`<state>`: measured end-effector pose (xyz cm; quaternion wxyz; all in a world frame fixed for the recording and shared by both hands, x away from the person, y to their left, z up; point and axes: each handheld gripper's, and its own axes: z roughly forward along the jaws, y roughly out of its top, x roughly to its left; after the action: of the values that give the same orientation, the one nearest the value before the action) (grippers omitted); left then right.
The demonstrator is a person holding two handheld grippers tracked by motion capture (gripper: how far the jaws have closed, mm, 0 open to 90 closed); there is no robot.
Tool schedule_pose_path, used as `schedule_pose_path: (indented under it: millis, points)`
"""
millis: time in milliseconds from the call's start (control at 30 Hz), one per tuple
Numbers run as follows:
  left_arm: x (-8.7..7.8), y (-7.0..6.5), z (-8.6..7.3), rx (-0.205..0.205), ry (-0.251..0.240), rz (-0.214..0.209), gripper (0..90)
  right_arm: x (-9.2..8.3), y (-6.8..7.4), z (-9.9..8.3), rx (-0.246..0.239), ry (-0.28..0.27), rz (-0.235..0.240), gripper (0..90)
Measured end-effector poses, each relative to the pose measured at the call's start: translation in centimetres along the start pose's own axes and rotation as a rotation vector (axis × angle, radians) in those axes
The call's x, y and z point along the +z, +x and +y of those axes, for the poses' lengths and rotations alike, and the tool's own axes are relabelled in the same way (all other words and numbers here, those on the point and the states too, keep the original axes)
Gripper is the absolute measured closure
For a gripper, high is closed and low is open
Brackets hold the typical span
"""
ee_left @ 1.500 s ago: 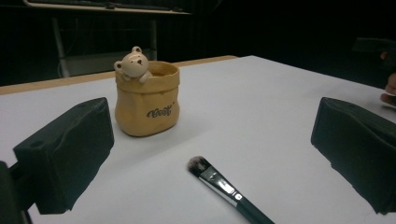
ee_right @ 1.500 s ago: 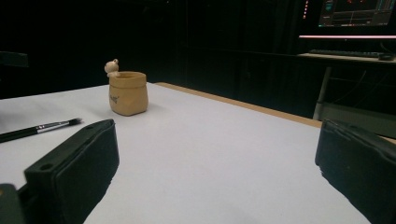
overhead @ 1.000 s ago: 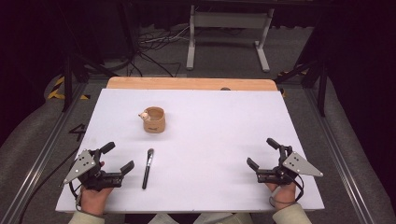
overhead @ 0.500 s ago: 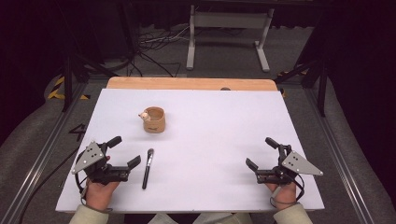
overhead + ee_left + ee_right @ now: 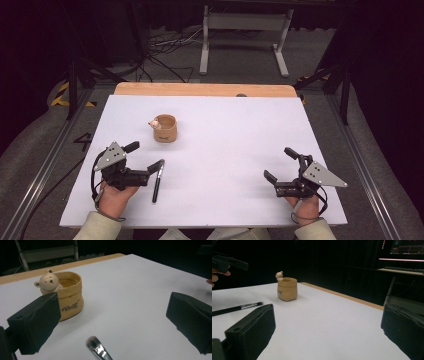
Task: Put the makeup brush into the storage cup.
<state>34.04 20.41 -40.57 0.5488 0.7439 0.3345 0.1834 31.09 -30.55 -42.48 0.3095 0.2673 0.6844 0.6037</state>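
Observation:
A tan ceramic cup (image 5: 165, 128) with a small bear head on its rim stands on the white table (image 5: 230, 130), left of centre. A black-handled brush (image 5: 156, 182) lies nearer the front, bristles pointing away from me. My left gripper (image 5: 146, 155) hovers open at the brush's bristle end. In the left gripper view the bristles (image 5: 94, 343) lie low between the wide jaws, with the cup (image 5: 67, 296) beyond. My right gripper (image 5: 279, 164) stands open and empty at the front right. The right gripper view shows the cup (image 5: 287, 289) and the brush (image 5: 237, 308) far off.
A wooden strip (image 5: 205, 89) runs along the table's far edge. Past it are a white metal stand (image 5: 243, 37) and cables on the floor. Metal rails flank the table on both sides. Wide bare table lies between the grippers.
My left gripper has moved right and a little forward, so its jaws now reach the brush's bristle end. The right gripper, brush and cup have barely shifted.

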Motion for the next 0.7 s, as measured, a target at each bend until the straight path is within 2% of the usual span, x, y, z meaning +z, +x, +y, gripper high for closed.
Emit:
schedule_pose_path:
  millis: [100,167,300,433,467,533,700]
  points:
    - [0.2,-0.1,0.9,0.006,0.101,0.006,0.7,-0.3,-0.2,0.2,0.007,0.005,-0.010,0.0]
    - [0.3,-0.1,1.4,-0.006,0.154,0.005,1.0,-0.4,-0.4,0.3,0.006,0.008,-0.016,0.0]
    - [0.6,-0.2,2.6,-0.001,0.219,-0.002,1.0,-0.5,-0.6,0.2,0.015,0.017,-0.021,0.0]
    - [1.3,-0.6,3.6,-0.003,0.314,0.003,1.1,-0.6,-0.8,0.3,0.028,0.017,-0.025,0.0]
    - [1.3,-0.6,3.6,-0.003,0.314,0.003,1.1,-0.5,-0.9,0.3,0.028,0.015,-0.025,0.0]
    - [1.8,-0.9,4.2,0.005,0.376,-0.002,1.1,-0.5,-1.0,0.3,0.033,0.014,-0.021,0.0]
    - [2.2,-1.1,4.7,0.000,0.425,0.004,0.5,-0.4,-1.2,0.1,0.055,0.014,-0.015,0.0]
